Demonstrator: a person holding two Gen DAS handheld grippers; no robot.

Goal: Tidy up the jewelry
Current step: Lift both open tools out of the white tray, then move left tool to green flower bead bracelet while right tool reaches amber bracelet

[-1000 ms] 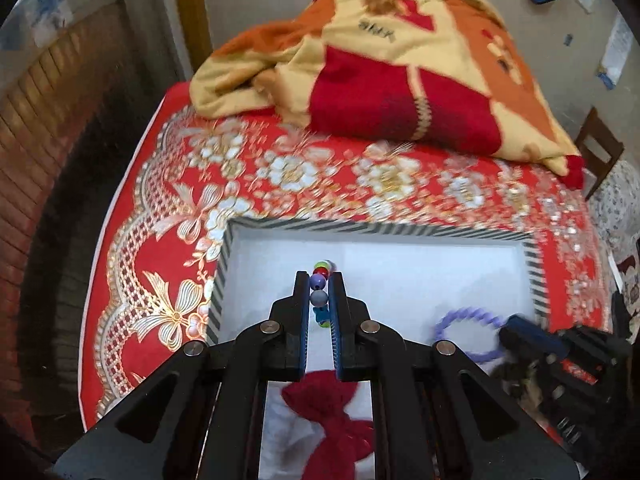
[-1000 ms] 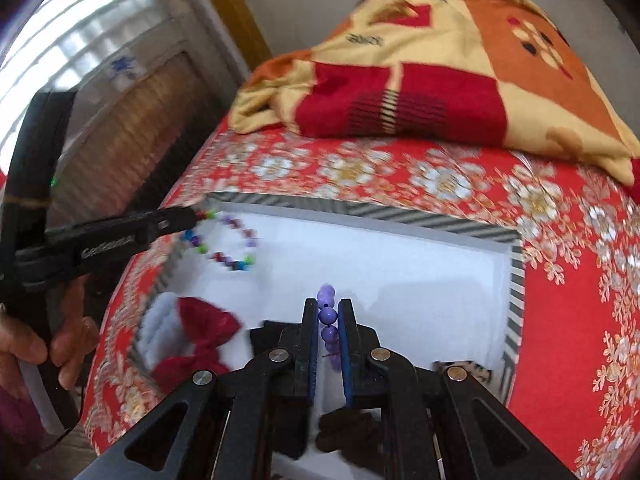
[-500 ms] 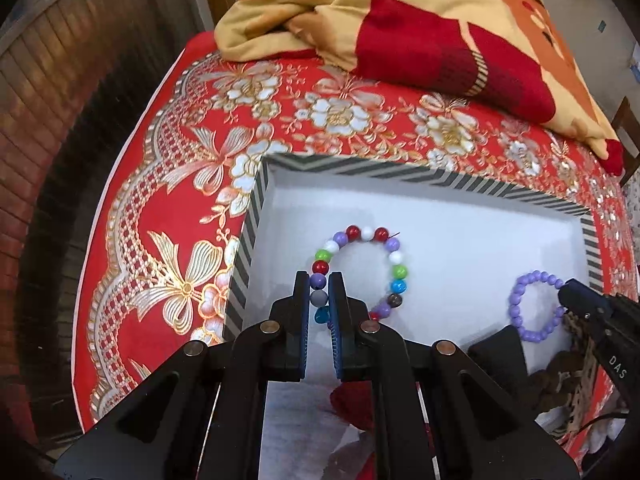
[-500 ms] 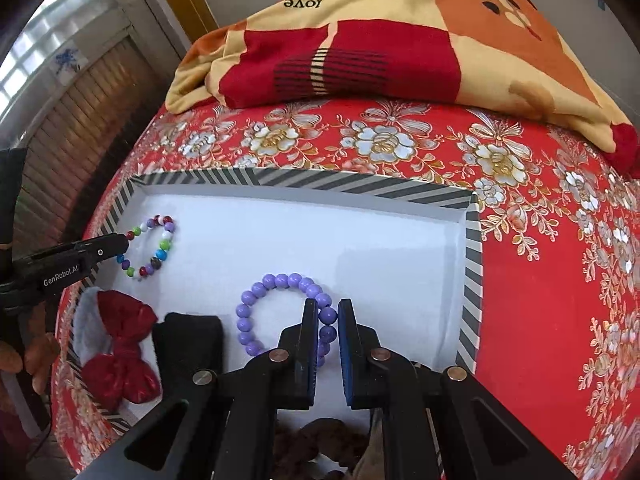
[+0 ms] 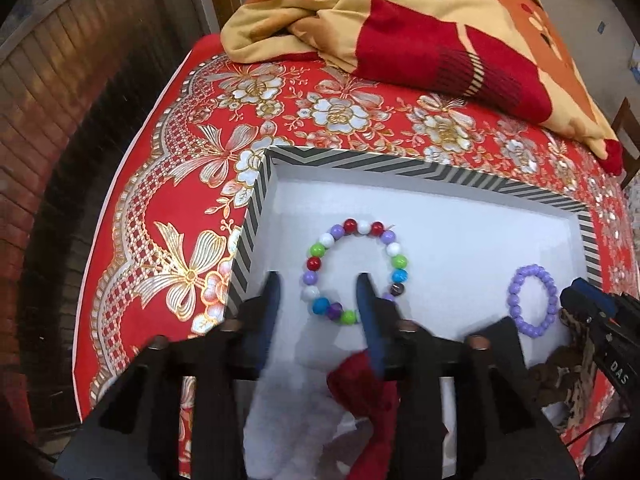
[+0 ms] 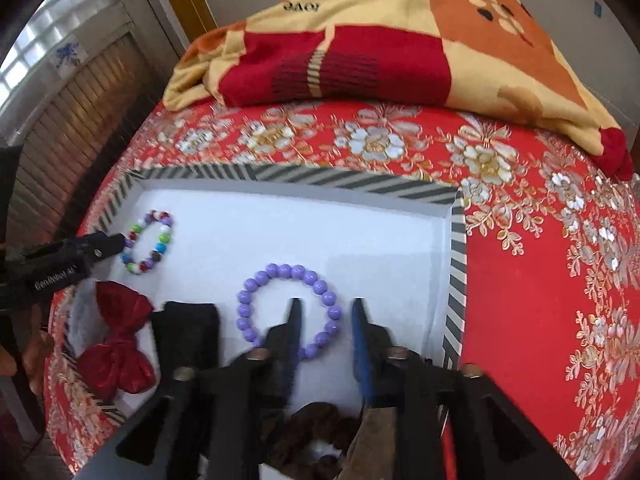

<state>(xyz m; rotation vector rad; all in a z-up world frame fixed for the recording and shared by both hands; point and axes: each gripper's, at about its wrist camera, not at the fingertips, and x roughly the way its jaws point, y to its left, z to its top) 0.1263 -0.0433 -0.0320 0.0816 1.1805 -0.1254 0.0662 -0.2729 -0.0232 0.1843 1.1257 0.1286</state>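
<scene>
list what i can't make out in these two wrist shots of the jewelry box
- Near side of the multicoloured bracelet: left wrist view, hidden behind the opening left tool.
- Near part of the purple bracelet: right wrist view, covered by the opening right tool's finger.
- Brown item at the box's near edge: right wrist view, behind the tool body; cannot identify.
- Red bow: left wrist view, cut off by the bottom edge.

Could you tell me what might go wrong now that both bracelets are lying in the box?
Each opening tool has one finger inside a loop: the left tool in the multicoloured bracelet, the right tool in the purple bracelet. Lifting away could hook a bracelet and drag it off the white floor of the striped box.
</scene>
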